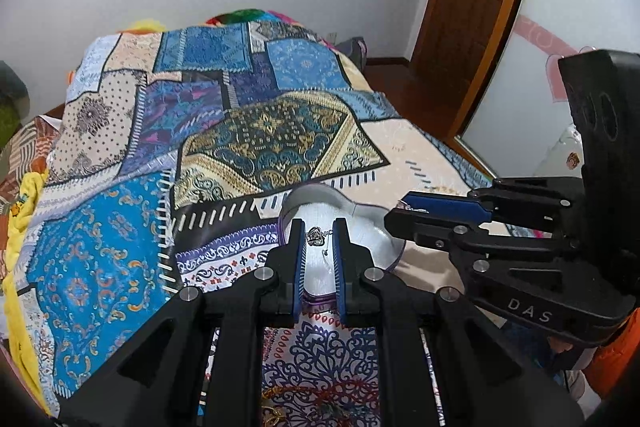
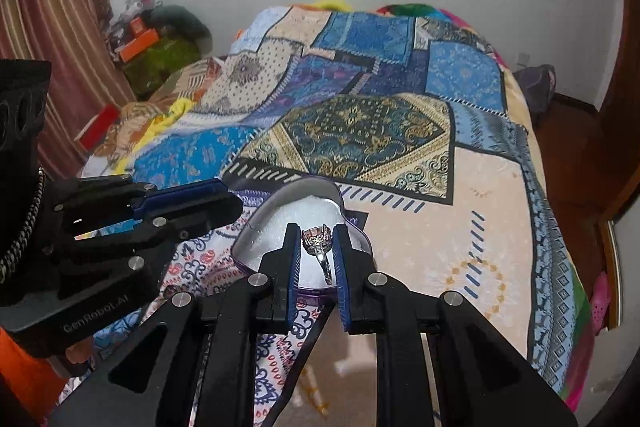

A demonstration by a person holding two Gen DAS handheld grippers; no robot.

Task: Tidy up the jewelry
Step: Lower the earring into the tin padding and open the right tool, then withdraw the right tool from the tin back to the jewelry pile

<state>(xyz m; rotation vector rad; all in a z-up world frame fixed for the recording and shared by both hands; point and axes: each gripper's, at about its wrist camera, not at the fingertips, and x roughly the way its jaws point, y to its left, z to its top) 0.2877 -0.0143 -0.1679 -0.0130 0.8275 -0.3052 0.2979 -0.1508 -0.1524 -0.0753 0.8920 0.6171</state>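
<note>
A heart-shaped tin box (image 1: pixel 320 197) with white padding lies on the patterned bedspread; it also shows in the right wrist view (image 2: pixel 316 189). My left gripper (image 1: pixel 319 233) is shut on a small silver crown pendant (image 1: pixel 315 237) with a thin chain, held over the box. My right gripper (image 2: pixel 316 235) is shut on a silver ring with a stone cluster (image 2: pixel 318 241), also over the box. Each gripper appears from the side in the other's view: the right one (image 1: pixel 404 213), the left one (image 2: pixel 230 201).
The patchwork bedspread (image 1: pixel 240 131) covers the bed. More jewelry with gold and red pieces lies on the cloth below my left gripper (image 1: pixel 304 407). A wooden door (image 1: pixel 472 7) stands to the right; clutter and a curtain (image 2: pixel 60 27) are to the left.
</note>
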